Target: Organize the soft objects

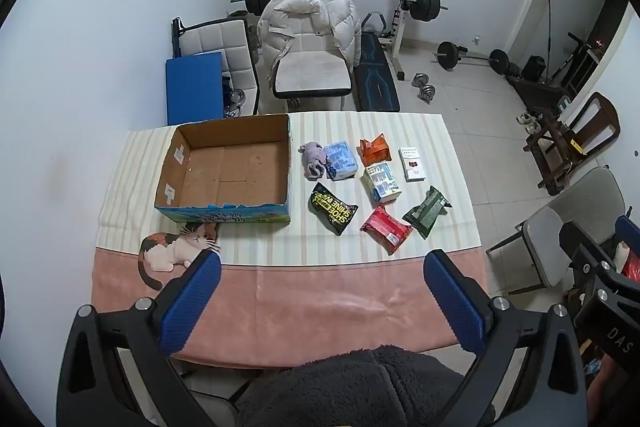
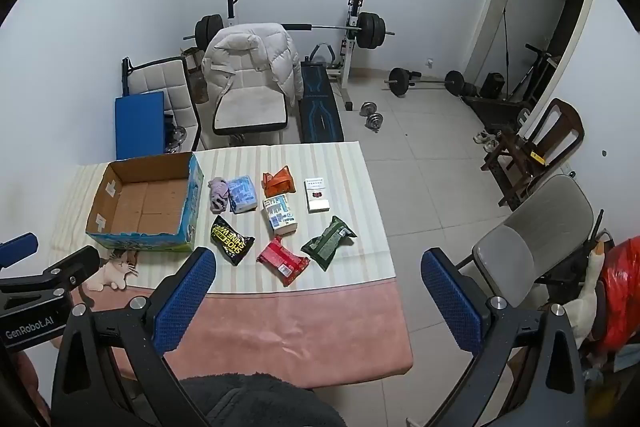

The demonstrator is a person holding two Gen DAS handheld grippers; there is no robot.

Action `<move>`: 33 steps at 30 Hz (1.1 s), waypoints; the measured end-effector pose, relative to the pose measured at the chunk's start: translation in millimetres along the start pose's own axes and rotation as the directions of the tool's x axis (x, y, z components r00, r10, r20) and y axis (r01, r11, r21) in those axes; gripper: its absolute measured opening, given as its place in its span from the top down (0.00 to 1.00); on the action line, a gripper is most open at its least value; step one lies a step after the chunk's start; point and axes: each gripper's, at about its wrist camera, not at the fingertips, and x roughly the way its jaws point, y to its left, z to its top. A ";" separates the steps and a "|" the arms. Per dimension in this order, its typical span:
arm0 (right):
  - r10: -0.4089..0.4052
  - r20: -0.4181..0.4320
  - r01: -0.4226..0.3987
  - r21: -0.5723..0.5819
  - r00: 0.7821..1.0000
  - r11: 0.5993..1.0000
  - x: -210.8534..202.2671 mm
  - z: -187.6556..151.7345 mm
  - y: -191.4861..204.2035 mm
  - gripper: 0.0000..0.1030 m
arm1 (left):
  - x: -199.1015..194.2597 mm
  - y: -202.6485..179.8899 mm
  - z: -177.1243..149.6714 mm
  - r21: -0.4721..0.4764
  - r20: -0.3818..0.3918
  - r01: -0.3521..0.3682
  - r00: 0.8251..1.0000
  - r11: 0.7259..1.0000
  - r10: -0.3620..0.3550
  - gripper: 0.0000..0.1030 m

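Note:
An open cardboard box [image 1: 224,167] [image 2: 144,205] sits at the table's left, with nothing inside. Right of it lie a purple plush [image 1: 314,159] [image 2: 219,192], two blue-white tissue packs [image 1: 340,160] [image 1: 382,182], an orange pack [image 1: 375,149], a white carton [image 1: 411,164], a black shoe-wipe pouch [image 1: 333,208] [image 2: 232,239], a red pack [image 1: 386,229] [image 2: 283,259] and a green pack [image 1: 427,210] [image 2: 328,242]. A plush cat [image 1: 176,247] [image 2: 114,269] lies in front of the box. My left gripper [image 1: 322,297] hovers open above the near pink edge, holding nothing. My right gripper [image 2: 318,297] is open and holds nothing, over the table's right edge.
The table [image 1: 320,287] wears a striped and pink cloth. Behind it stand a white chair with a puffy jacket [image 1: 308,23], a weight bench with barbell [image 1: 378,75] and a blue board [image 1: 194,91]. A grey folding chair [image 2: 524,247] stands to the right, with dumbbells [image 2: 372,115] on the floor.

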 end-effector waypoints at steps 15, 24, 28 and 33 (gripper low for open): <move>-0.006 0.035 0.005 0.012 0.999 1.000 -7.8 -1.3 -7.2 0.00 | -9.6 0.4 -0.6 0.001 0.030 -0.010 1.000 1.000 0.010 0.00; -0.005 0.040 0.004 0.017 0.999 1.000 -11.8 3.6 -7.2 0.00 | -14.0 -0.2 1.5 0.005 0.045 -0.018 0.999 1.000 0.017 0.00; 0.000 0.044 0.000 0.015 0.999 1.000 -14.3 6.1 -5.3 0.00 | -13.2 -0.2 1.9 0.007 0.041 -0.013 0.999 1.000 0.013 0.00; -0.007 0.053 0.007 0.010 0.999 1.000 -19.1 10.6 -1.4 0.00 | -13.2 -1.6 1.3 0.006 0.043 -0.014 0.999 1.000 0.014 0.00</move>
